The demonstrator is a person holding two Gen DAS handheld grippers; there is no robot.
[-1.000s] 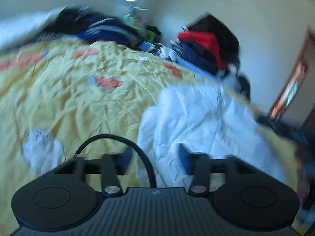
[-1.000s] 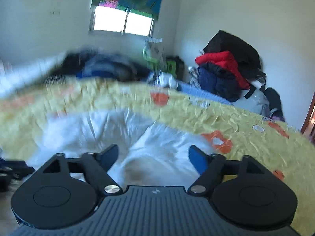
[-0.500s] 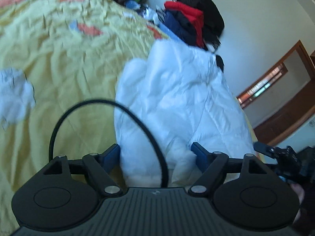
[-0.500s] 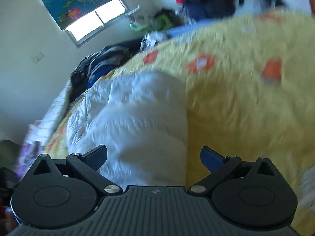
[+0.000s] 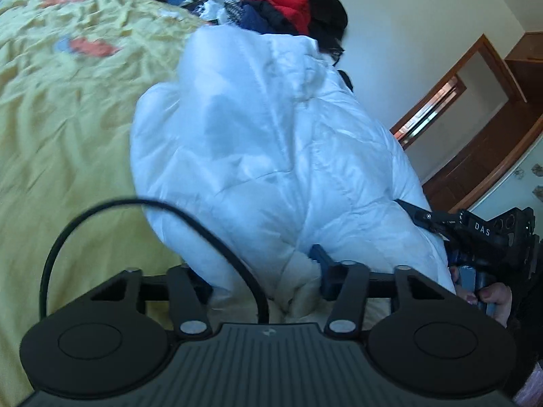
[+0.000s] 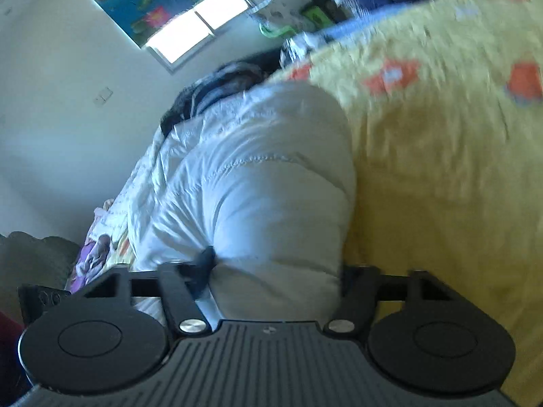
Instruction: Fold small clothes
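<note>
Yellow bedspread point(image 5: 68, 129) open left of white jacket point(image 5: 271, 142); clothes pile point(image 5: 292, 6) behind.

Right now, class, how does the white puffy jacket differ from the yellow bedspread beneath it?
The white puffy jacket is plain, quilted and bunched into a thick heap; the yellow bedspread is thin, lies spread flat and bears orange patches. The jacket sits between both claws; the bedspread does not. Both are wrinkled fabric on the bed.
</note>
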